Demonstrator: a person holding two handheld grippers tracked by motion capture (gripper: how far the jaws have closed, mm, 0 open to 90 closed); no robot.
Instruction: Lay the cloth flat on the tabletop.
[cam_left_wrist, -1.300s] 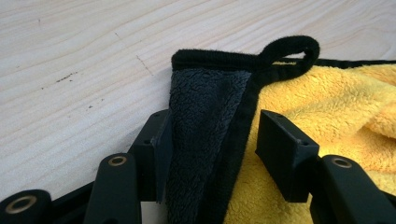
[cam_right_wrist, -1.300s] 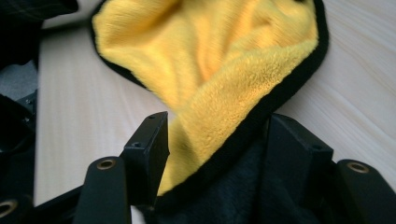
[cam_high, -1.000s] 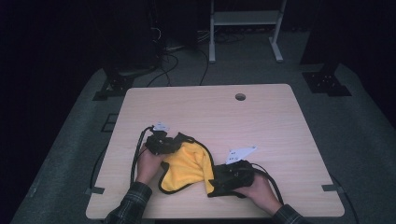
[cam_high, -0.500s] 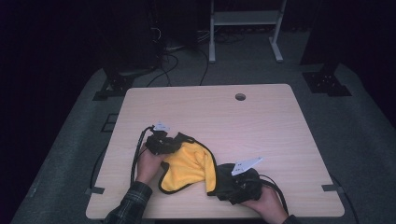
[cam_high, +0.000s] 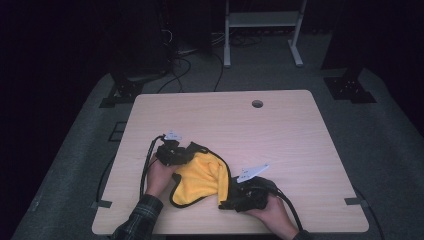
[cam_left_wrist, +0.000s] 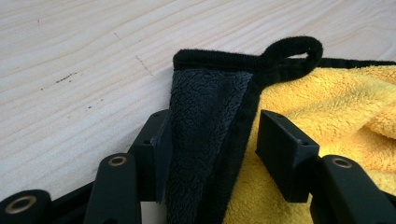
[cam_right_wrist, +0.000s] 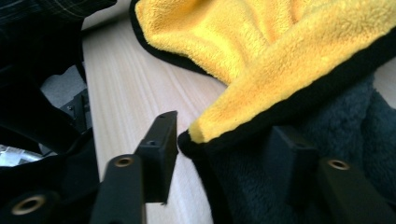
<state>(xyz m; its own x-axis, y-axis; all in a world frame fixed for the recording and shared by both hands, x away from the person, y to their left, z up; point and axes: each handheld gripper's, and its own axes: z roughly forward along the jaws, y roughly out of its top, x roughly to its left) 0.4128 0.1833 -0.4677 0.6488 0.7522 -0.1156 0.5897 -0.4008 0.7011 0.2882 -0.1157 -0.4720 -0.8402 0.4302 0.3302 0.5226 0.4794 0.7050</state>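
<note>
Right gripper view looks along the right gripper (cam_right_wrist: 219, 154) at a folded corner of the cloth (cam_right_wrist: 261, 79): the yellow tip with its black hem lies in the gap between the two jaws, hard by the left jaw, while the dark grey underside spreads over the right jaw. These jaws have just been closing, with that corner between them; whether the pads already press on it I cannot tell. From this corner the hem runs up and away to the right of the jaws, so the fold's long edge lies slantwise to the grip, not square across it.

Left gripper view shows the left gripper (cam_left_wrist: 210, 140) half open around the cloth's other corner (cam_left_wrist: 205, 121): the grey flap rests against the left jaw, clear of the right one. The hanging loop (cam_left_wrist: 292, 49) lies just beyond the jaw tips on the table (cam_left_wrist: 70, 56)
</note>
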